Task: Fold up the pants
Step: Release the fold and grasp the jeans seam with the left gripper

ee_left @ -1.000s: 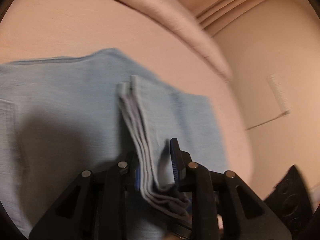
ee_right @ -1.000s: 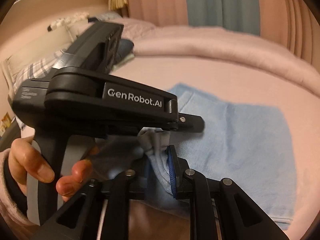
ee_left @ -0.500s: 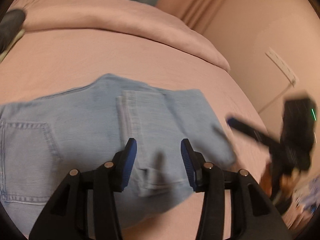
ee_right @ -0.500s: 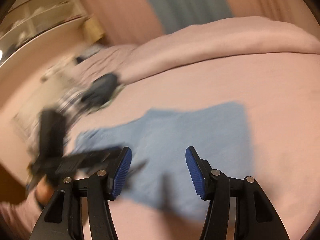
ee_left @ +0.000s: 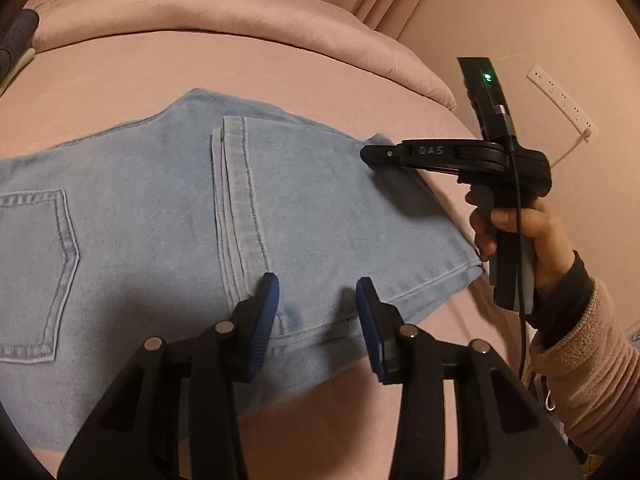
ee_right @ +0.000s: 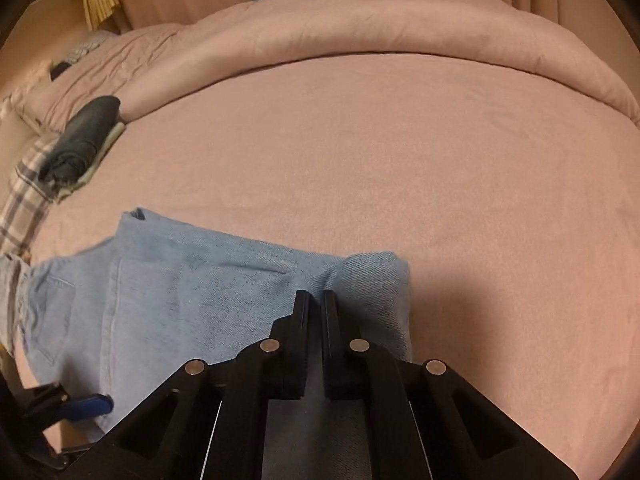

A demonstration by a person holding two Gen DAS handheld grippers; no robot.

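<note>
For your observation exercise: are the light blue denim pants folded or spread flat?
Folded: on the light blue denim pants, the leg hems lie doubled back beside the back pocket.

Right gripper closed over light-blue pants, pink bed

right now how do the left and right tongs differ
The left tongs are spread open with the jeans showing between the blue pads; the right tongs are closed to a thin slit. The left sits at the near folded edge, the right at the far corner. Both are black and low over the denim.
</note>
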